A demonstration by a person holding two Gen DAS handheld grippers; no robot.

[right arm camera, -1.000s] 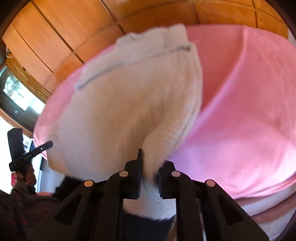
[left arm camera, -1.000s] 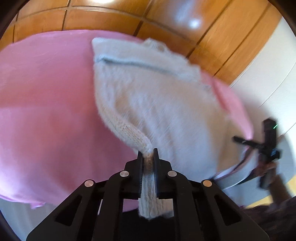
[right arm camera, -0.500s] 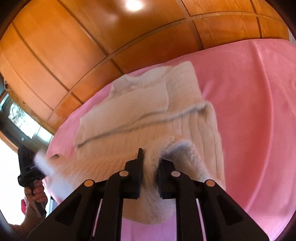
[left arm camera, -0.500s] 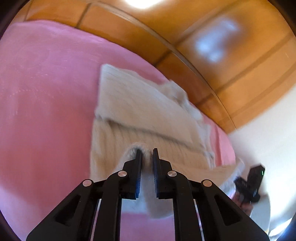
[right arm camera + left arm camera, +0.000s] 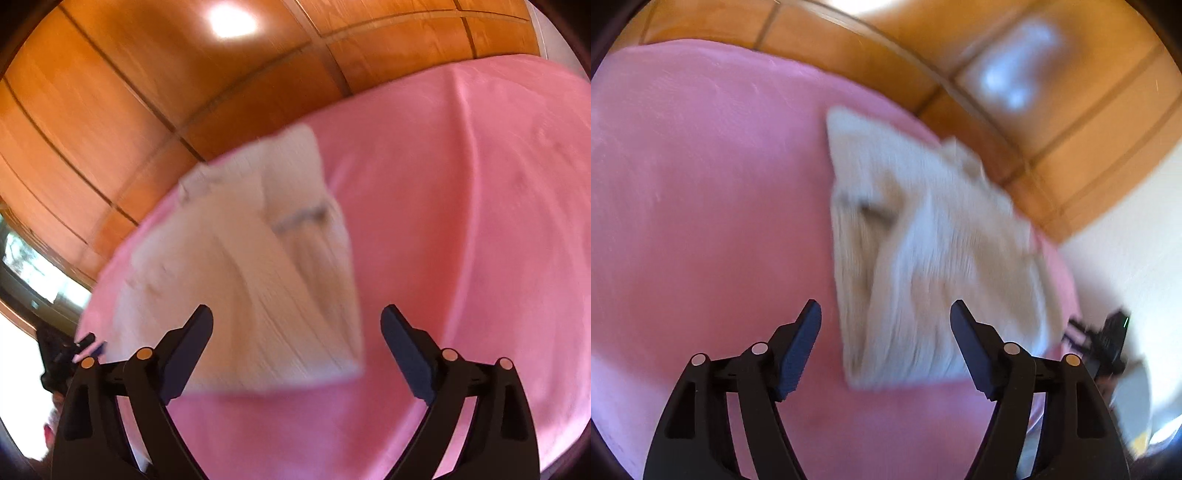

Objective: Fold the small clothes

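A small cream knitted sweater (image 5: 923, 258) lies folded on a pink blanket (image 5: 701, 221). It also shows in the right wrist view (image 5: 258, 280) on the same pink blanket (image 5: 461, 240). My left gripper (image 5: 885, 312) is open and empty, just above the sweater's near edge. My right gripper (image 5: 297, 317) is open and empty, over the sweater's near edge too. Both views are blurred by motion.
A wooden panelled wall (image 5: 184, 92) runs behind the blanket. The other gripper shows at the edge of each view, the right one in the left wrist view (image 5: 1108, 339) and the left one in the right wrist view (image 5: 59, 354). A white wall (image 5: 1126, 240) stands at the right.
Both grippers held the sweater's edge, carried it forward over the rest of the garment, then opened and let go. The sweater now lies folded on the blanket.
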